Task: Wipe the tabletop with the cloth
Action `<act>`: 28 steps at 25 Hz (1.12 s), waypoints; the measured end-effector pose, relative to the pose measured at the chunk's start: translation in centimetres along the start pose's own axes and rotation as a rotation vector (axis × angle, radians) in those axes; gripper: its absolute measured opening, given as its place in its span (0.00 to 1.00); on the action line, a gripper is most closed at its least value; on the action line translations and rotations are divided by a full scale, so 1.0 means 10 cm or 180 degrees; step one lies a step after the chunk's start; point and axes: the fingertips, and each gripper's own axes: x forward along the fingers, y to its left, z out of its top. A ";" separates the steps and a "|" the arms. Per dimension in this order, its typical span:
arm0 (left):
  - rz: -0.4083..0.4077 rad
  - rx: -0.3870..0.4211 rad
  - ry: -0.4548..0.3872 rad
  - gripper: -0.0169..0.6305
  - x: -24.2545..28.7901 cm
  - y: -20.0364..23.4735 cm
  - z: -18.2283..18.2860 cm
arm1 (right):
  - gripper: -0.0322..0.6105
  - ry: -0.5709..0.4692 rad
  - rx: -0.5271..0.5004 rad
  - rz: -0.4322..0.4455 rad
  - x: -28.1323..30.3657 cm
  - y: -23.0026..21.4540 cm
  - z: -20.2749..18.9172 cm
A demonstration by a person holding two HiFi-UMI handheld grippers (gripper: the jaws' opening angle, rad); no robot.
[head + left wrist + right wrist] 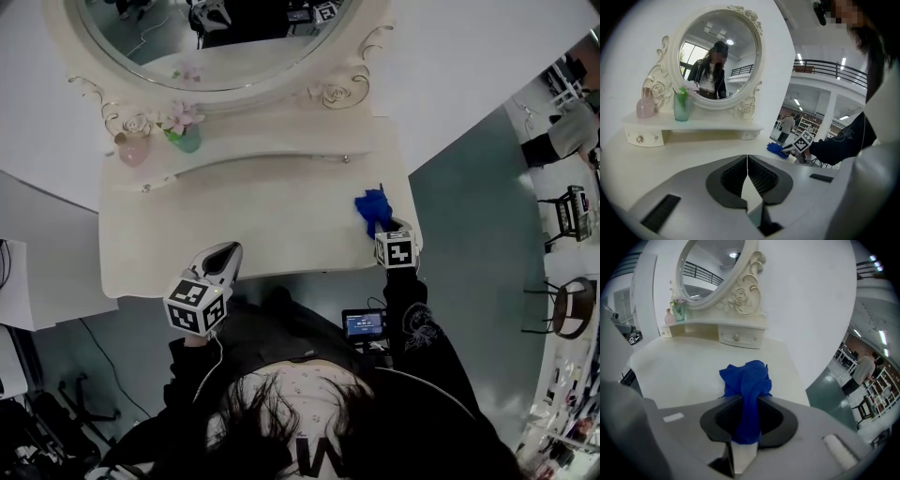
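Observation:
A bunched blue cloth [373, 208] [746, 380] rests on the cream dressing-table top [253, 220] near its right edge. My right gripper [384, 228] [749, 404] is shut on the cloth's near end, and the cloth runs up between the jaws. In the left gripper view the cloth [777, 150] shows small at the far right of the tabletop. My left gripper [223, 259] [747, 161] hangs over the table's front left edge, its jaws shut with nothing between them.
An oval mirror [211, 42] in a carved frame stands at the back on a raised shelf [262, 141]. A pink bottle [132, 148] and a green vase with flowers [184, 131] sit on the shelf's left. Chairs [567, 305] and grey floor lie right.

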 end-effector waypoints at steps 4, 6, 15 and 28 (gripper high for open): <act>0.0032 0.0032 -0.0012 0.03 0.02 -0.03 0.05 | 0.19 0.0022 0.0161 -0.0220 -0.08 -0.35 -0.14; 0.0023 0.0045 -0.0015 0.03 0.02 -0.06 0.05 | 0.18 0.0006 0.0217 -0.0299 -0.12 -0.44 -0.19; 0.0095 0.0013 -0.0045 0.03 -0.21 0.02 0.01 | 0.19 0.0226 0.0006 -0.0589 -0.21 -0.44 -0.13; 0.0520 -0.0215 -0.0144 0.03 -1.26 0.90 -0.18 | 0.19 -0.0558 -0.0339 0.0494 -0.29 1.94 1.20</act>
